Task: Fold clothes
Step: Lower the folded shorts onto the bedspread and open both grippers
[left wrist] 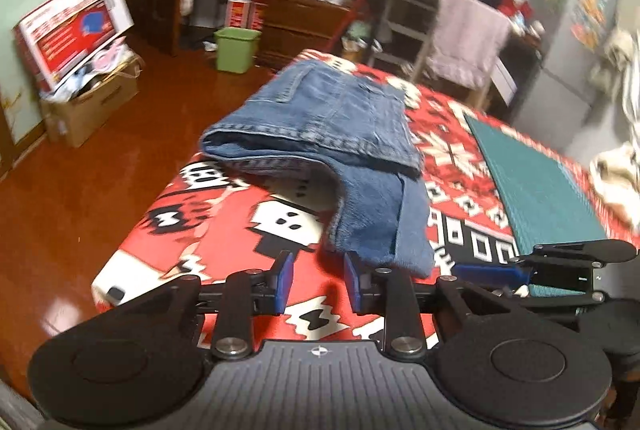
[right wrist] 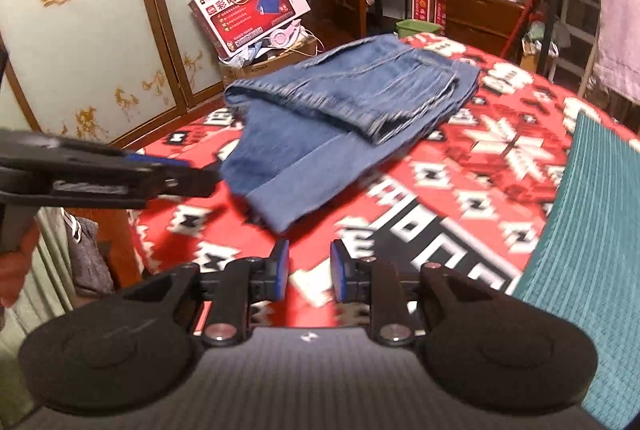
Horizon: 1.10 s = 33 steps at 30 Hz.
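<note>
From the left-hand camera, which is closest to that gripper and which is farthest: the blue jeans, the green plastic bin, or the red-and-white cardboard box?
1. Folded blue denim jeans: straight ahead on the red patterned blanket, hem almost at the left gripper, whose jaws are open.
2. Green plastic bin: on the floor beyond the bed.
3. Red-and-white cardboard box: far left, by the wall.

Up in the middle of the right wrist view, a red and white carton (right wrist: 251, 8) leans on a sliding door, its top band bearing large Chinese characters reading 彩阳牌; the smaller print below is too fine to read. The brown box (right wrist: 256, 68) under it shows "KONKA" faintly.
</note>
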### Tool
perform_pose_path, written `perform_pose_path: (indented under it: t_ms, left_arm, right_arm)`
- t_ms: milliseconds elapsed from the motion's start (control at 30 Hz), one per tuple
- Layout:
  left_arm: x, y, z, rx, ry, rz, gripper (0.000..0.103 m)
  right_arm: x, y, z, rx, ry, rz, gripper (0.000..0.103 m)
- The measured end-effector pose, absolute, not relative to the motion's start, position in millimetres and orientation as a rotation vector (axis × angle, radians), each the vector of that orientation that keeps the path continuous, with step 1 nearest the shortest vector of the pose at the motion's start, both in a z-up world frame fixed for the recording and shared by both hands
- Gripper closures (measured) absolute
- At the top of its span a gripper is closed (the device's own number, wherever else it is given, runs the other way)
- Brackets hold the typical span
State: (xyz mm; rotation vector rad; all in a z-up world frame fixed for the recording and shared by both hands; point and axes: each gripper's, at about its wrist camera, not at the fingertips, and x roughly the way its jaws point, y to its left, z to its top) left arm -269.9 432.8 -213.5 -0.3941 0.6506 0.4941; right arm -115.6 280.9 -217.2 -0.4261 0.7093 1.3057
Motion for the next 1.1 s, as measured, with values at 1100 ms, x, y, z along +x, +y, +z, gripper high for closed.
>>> perform_pose_path:
  t_ms: [1100]
  left_arm:
    - [-284, 452, -210, -0.694, 0.588, 0.344, 0.092]
  right_arm:
    - [-149, 280, -208, -0.668, 0.546, 1.384, 0.103]
